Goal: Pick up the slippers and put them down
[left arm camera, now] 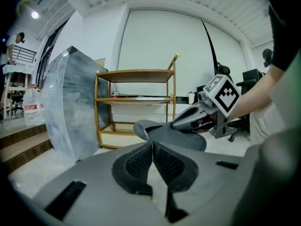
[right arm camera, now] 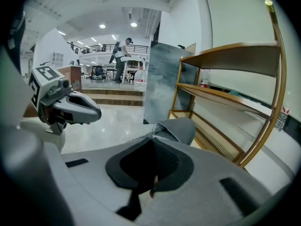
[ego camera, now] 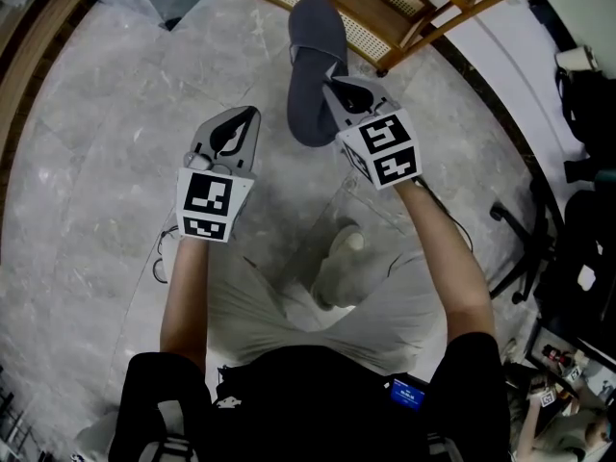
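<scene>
Marble floor (ego camera: 96, 162), wooden shelf (left arm camera: 136, 72), slipper (ego camera: 313, 27) in right tongs (ego camera: 334, 85)

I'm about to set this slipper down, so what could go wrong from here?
1. The right gripper pinches the grey slipper only by its edge, so it may swing or slip out.
2. The slipper hangs close to the wooden shelf and could bump its lower frame on the way down.
</scene>
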`<action>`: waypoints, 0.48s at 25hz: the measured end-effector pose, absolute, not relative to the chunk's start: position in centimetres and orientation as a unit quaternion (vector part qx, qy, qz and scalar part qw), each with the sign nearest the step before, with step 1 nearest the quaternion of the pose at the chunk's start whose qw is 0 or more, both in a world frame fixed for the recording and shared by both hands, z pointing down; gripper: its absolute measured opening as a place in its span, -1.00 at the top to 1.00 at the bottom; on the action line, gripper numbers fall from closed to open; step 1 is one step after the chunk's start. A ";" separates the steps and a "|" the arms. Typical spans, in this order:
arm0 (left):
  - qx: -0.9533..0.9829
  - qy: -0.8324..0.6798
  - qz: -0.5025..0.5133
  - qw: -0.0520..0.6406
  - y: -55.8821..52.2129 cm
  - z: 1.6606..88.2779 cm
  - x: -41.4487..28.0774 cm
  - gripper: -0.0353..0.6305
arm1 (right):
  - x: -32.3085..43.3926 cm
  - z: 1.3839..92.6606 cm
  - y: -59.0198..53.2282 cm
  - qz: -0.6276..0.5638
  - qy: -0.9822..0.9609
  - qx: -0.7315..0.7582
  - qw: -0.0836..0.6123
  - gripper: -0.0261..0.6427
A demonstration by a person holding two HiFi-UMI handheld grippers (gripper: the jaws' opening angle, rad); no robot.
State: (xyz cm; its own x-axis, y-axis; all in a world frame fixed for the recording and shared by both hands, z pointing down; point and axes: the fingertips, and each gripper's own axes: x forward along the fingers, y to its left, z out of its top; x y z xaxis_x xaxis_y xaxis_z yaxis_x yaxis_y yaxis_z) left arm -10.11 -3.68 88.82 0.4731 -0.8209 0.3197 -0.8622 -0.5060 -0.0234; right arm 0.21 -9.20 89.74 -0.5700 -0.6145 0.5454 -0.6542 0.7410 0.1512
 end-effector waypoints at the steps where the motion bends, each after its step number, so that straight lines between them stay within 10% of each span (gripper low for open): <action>1: 0.855 -0.493 0.148 0.071 -3.7 89.0 -10.2 0.88 | 0.0 90.4 -9.3 0.035 -0.886 0.355 0.296 0.91; 12: 0.851 -0.494 0.160 0.079 -3.6 91.0 -10.2 0.88 | -1.4 97.8 -9.7 0.073 -0.886 0.336 0.310 0.91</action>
State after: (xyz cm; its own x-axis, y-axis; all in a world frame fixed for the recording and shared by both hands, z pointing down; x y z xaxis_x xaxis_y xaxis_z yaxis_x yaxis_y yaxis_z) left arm -10.16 -3.59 90.95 0.4613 -0.8151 0.3503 -0.8656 -0.5001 -0.0237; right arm -1.35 -9.65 97.78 -0.5818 -0.5500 0.5992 -0.6406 0.7638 0.0791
